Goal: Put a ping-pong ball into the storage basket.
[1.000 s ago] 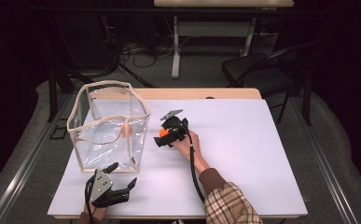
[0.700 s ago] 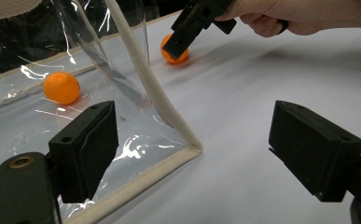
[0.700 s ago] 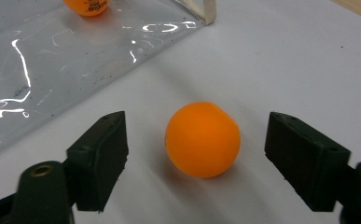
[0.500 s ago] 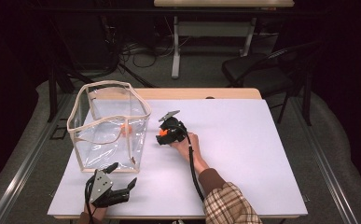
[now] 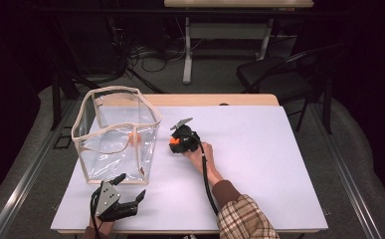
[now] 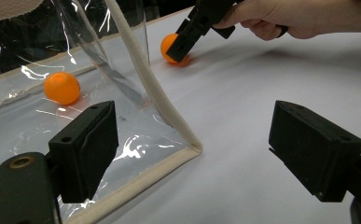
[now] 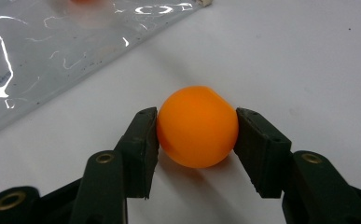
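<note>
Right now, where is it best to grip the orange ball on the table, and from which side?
Across its widest middle, coming in low along the table: the orange ball is round and rests there, and the right gripper pinches it so.

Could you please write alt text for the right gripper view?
The right hand-held gripper is shut on a small round orange plastic ball resting on the white table. A clear plastic bag with a blurred second orange ball lies at upper left.

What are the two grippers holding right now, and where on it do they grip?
The right gripper holds an orange ball on the table, its jaws having just closed, one pad on each side. The left gripper stands open, holding nothing.
</note>
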`<state>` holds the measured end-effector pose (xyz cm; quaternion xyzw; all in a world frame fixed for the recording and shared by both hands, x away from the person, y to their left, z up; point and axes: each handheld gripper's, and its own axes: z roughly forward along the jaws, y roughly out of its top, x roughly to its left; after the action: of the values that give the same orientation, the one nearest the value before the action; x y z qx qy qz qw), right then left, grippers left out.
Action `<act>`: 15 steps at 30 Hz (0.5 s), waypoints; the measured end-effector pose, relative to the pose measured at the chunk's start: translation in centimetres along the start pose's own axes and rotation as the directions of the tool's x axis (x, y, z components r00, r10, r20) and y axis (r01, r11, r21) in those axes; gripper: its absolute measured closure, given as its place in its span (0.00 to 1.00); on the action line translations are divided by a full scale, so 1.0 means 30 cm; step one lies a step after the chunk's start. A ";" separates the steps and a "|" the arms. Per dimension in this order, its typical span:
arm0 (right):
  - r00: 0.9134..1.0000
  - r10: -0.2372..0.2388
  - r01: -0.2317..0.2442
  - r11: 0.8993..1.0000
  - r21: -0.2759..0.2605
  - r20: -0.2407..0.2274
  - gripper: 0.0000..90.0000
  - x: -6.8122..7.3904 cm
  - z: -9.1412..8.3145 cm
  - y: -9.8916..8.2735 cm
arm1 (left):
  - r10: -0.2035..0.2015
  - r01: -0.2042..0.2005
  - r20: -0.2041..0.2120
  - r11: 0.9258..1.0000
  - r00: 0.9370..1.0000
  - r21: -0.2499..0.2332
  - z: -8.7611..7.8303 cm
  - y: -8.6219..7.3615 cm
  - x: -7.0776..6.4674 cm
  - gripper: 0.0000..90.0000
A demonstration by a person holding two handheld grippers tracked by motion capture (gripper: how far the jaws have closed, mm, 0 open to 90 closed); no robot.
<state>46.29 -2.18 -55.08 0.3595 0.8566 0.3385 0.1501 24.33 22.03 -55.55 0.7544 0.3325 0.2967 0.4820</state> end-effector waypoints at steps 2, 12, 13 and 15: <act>1.000 0.000 0.000 1.000 -0.002 0.002 0.56 0.002 0.001 0.001 | -0.001 0.001 0.000 1.000 1.000 0.000 0.000 0.000 0.001 0.18; 1.000 -0.003 0.003 1.000 -0.004 0.008 0.56 -0.002 -0.016 0.002 | -0.005 0.005 -0.001 1.000 1.000 -0.003 -0.001 0.000 0.000 0.18; 1.000 -0.006 0.006 1.000 -0.006 0.008 0.56 -0.005 -0.019 0.001 | -0.005 0.005 -0.001 1.000 1.000 -0.003 -0.001 0.000 0.001 0.18; 1.000 -0.007 0.007 1.000 -0.008 0.007 0.56 -0.008 -0.025 0.000 | -0.002 0.002 0.000 1.000 1.000 -0.001 -0.001 0.000 0.001 0.18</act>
<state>46.08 -2.70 -54.54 0.3572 0.8559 0.3400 0.1556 24.32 22.07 -55.54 0.7538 0.3331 0.2963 0.4827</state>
